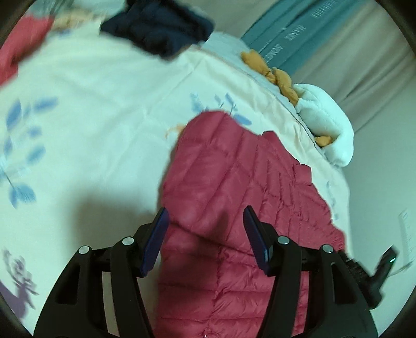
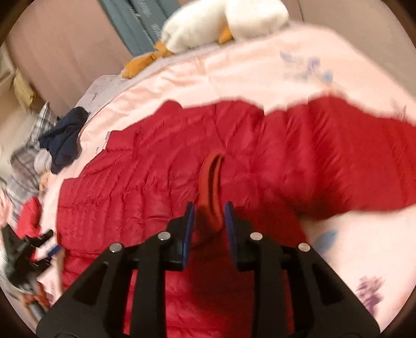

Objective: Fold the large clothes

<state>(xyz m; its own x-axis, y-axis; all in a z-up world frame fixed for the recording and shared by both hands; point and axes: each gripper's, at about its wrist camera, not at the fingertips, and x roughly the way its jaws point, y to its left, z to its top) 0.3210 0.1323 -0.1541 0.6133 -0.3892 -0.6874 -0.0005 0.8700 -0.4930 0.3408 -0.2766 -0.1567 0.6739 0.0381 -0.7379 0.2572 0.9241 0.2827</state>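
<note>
The red quilted jacket (image 2: 161,166) lies spread on the bed's pale floral cover (image 1: 91,104), directly under and ahead of both tools. In the right wrist view it fills the space in front of the right tool (image 2: 209,215), running out to both sides of it. A ribbed red cuff (image 2: 212,182) rises from the jacket straight between the right tool's blue pads (image 2: 189,228). The pads sit narrowly apart with the cuff in the gap, and they appear to pinch it, though motion blur makes the contact hard to confirm.

The left tool (image 1: 205,221) is released, its pads (image 1: 156,239) spread wide. It hangs just above the jacket, with part of the garment stretching forward and to the right of it and nothing between the pads but the fabric below.

The jacket is puffy, stitched in narrow horizontal channels, with a seam running down its length beneath the left tool. Its far edge is uneven and lies flat on the cover.

Well ahead of the left tool lies a dark navy garment (image 1: 158,28). A white plush toy (image 2: 221,23) with orange feet rests at the far edge of the bed.
</note>
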